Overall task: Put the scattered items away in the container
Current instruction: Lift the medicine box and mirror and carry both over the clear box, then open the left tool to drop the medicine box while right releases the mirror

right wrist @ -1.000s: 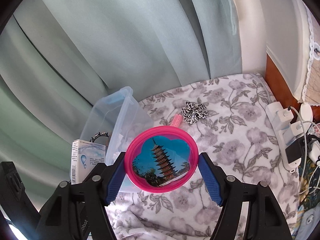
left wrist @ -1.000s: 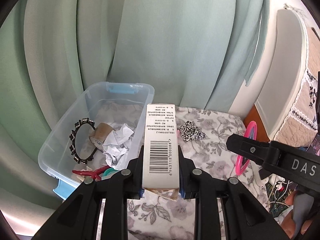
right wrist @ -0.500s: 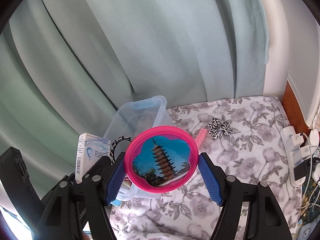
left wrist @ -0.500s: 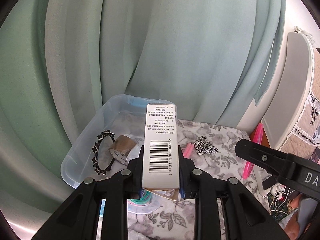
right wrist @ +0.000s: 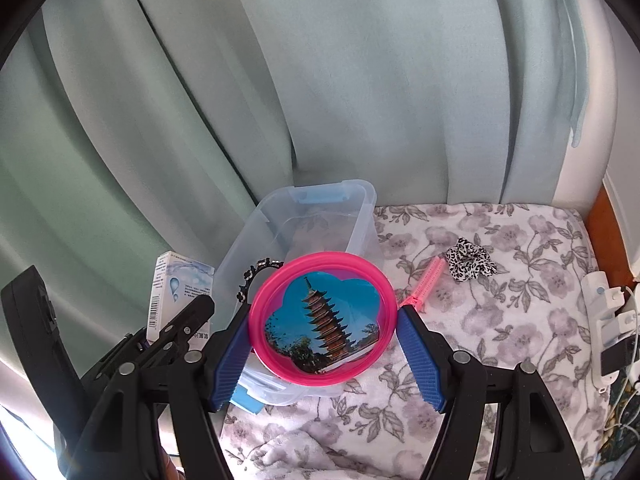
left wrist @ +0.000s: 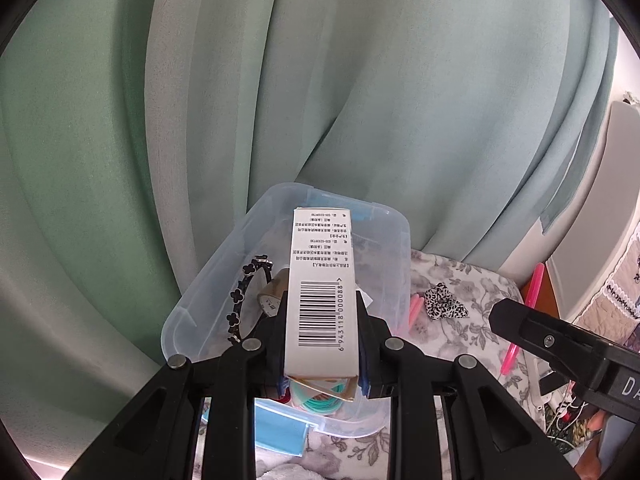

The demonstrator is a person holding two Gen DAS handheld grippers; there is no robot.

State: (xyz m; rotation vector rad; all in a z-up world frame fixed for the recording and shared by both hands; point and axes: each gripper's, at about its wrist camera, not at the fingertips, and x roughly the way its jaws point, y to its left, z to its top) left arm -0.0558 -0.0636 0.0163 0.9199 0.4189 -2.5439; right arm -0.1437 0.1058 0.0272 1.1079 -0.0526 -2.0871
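The white carton was clamped in the left claw above the clear bin, and was best lowered inside before release; the pink mirror was gripped by the right claw. Beyond, a scrunchie and pink comb lay on the floral bed, bounded by green curtains

I see the white barcode carton clamped in my left gripper, held above the clear bin. My right gripper grips the pink round pagoda mirror. Ahead-right on the bedding lie a pink comb and a leopard scrunchie.
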